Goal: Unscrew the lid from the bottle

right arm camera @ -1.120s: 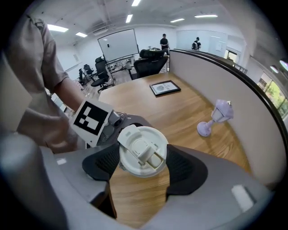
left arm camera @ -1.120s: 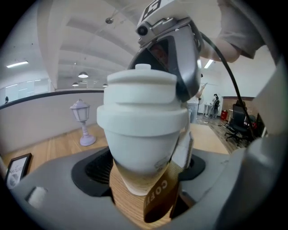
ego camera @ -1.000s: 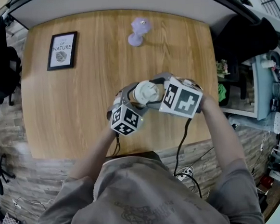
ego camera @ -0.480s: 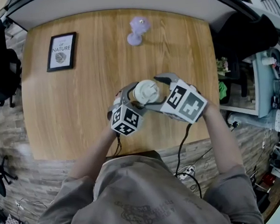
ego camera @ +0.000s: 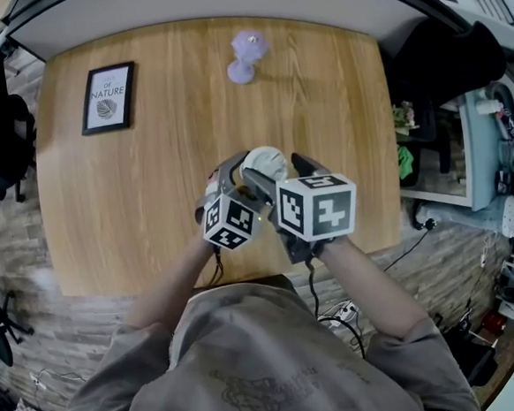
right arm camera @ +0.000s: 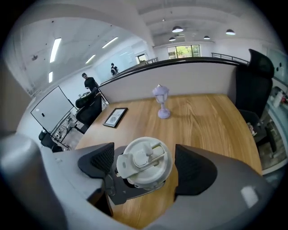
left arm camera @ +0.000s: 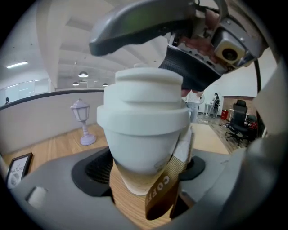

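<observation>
A white bottle (left arm camera: 143, 139) with a brown strap stands upright between the jaws of my left gripper (left arm camera: 144, 174), whose pads press on its lower body. Its white lid (right arm camera: 146, 164), with a flip tab on top, sits on the bottle. In the head view the lid (ego camera: 263, 163) shows at the table's middle. My right gripper (right arm camera: 145, 166) points down over the lid. Its jaws have just been opening, and its pads (right arm camera: 194, 169) now stand clear of the lid on both sides. In the head view its marker cube (ego camera: 317, 206) lies on the near side of the bottle.
A lilac lamp ornament (ego camera: 247, 55) stands at the far edge of the wooden table (ego camera: 149, 182). A framed picture (ego camera: 108, 97) lies at the far left. A black chair (ego camera: 441, 62) stands off the table's right side.
My right gripper has rolled round the lid, its cube swinging from the bottle's right to the near side, and its jaws have spread off the lid. The left gripper and bottle have stayed put.
</observation>
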Available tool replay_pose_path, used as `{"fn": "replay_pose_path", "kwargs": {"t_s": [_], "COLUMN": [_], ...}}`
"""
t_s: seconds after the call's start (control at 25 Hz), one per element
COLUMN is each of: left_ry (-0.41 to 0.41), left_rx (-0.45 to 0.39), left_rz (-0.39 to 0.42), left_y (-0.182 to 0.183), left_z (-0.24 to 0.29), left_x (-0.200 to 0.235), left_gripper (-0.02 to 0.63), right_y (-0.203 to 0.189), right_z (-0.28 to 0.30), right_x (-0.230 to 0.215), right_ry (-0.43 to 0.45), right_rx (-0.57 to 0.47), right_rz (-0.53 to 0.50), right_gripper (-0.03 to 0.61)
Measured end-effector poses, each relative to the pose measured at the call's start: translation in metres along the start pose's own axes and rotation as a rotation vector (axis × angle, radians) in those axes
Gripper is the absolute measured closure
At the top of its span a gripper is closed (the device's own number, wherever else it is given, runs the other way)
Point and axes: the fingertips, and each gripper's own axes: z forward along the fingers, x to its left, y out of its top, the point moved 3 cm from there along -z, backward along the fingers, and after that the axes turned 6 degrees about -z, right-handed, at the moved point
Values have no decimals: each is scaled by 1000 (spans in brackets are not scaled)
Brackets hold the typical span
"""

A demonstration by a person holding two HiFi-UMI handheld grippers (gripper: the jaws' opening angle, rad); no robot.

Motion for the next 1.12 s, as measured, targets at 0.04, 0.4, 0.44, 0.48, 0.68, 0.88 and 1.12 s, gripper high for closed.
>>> {"fn": "replay_pose_path", "kwargs": {"t_s": [0.04,0.4,0.44,0.48,0.68,0.88,1.12], "left_ry": [1,-6,-7,-8,-32,-48,-55], "left_rx": [0,3,4,4,4,2,2], "left_rz": [-1,-4,-4,-3,17,22,22], "left_y": [0,0,0,0,0,0,1], "left_z": [0,0,0,0,1,0,1], "left_x": [0,1,1,1,-1,-1,0], "left_gripper": [227,227,227,227,227,227,227], "right_y": [0,-1,-1,-2,-4,-7,-12], "right_z": [3,13,13,13,12,11,7], "right_x": [2,8,9,9,11,14,10], "right_ry": [-15,19,43,69,210,367,487], "right_rx": [5,87,105,123,218,313,424], "right_rz": [-10,-240,-279,-317,-550,-799,-1008], "right_gripper": [161,184,184,186,187,187,202]}}
